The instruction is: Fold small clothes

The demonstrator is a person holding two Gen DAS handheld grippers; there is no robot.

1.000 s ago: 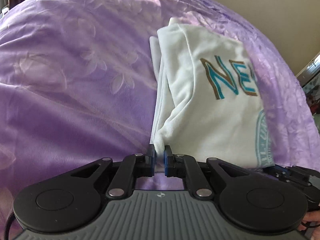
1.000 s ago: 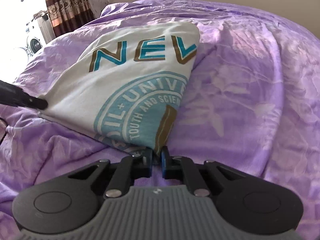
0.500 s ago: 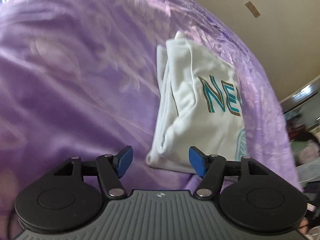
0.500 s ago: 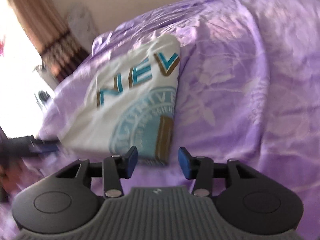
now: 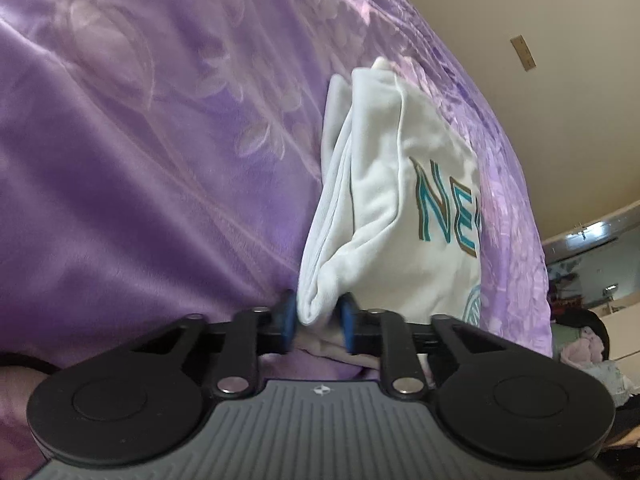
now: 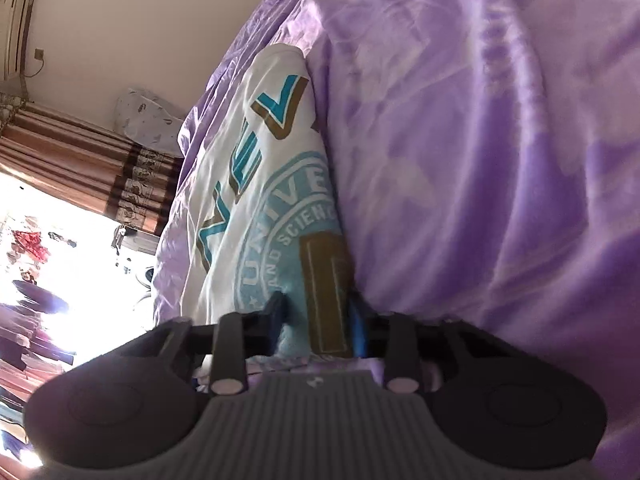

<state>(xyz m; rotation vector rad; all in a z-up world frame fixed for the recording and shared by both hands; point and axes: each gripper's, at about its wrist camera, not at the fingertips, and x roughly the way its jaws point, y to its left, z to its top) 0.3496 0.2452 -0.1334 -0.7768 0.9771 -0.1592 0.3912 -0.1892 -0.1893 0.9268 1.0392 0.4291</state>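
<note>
Folded white cotton T-shirt (image 5: 400, 208) lay on the purple floral bedspread (image 5: 140, 160). Left tongs (image 5: 318, 322) and right tongs (image 6: 316, 322), open 0.5 s earlier, were closing on its 2 near corners, regripping for another fold.

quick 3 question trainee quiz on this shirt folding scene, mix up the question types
1. True or false: the folded white shirt lies on a purple blanket.
2. Which colour is the round seal print on the shirt? A red, B light blue, C black.
3. Fill in: the corner between the left hand-held gripper pads is plain ____ fabric.

Key: 1 true. 2 B. 3 white. Note: both the left and the right hand-held gripper have jaws closing, each with a near corner of the shirt between the pads; the right one's corner carries the printed seal.
</note>
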